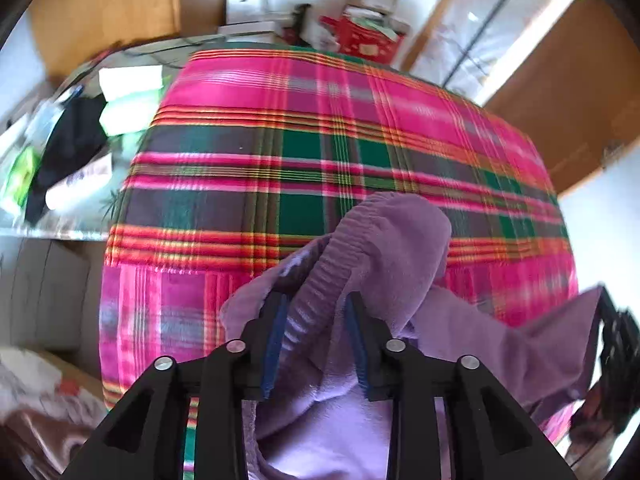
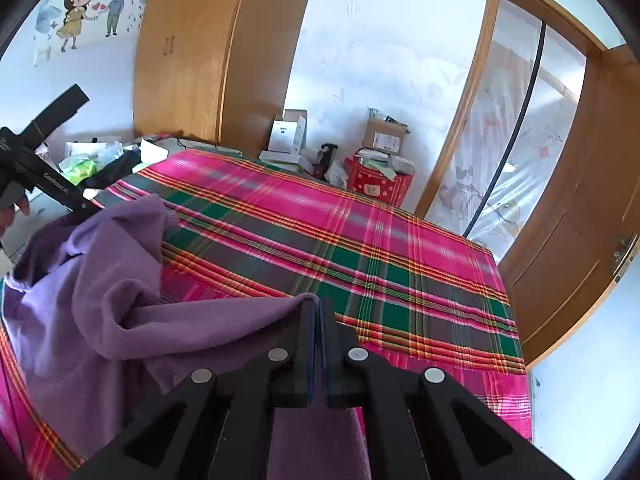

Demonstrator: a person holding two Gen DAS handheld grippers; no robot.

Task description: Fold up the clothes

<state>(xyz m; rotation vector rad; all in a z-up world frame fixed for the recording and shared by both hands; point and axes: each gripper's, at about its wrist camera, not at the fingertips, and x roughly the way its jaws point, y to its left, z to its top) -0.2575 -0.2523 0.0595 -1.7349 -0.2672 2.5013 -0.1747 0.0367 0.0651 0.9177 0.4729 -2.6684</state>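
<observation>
From the left wrist, the left gripper [image 1: 316, 308] points steeply down with its jaws standing apart; the ribbed elastic band of the purple garment [image 1: 392, 248] runs up between the blue pads [image 1: 276, 344], which do not press on it. The garment lies heaped at the near edge of the plaid blanket [image 1: 312, 128], one corner stretched away to the right gripper [image 1: 612, 320] at the frame's right edge. Beyond the heap the blanket is bare up to its far edge. Past its left edge lies a cluttered surface [image 1: 68, 152].

From the right wrist, the right gripper [image 2: 318, 308] has its jaws together, clamped on a corner of the purple garment [image 2: 92, 280]. The cloth spreads leftward in loose folds toward the left gripper [image 2: 52, 184]. Ahead and to the right the plaid blanket [image 2: 360, 240] is open as far as the boxes [image 2: 376, 160] and the door [image 2: 580, 220].
</observation>
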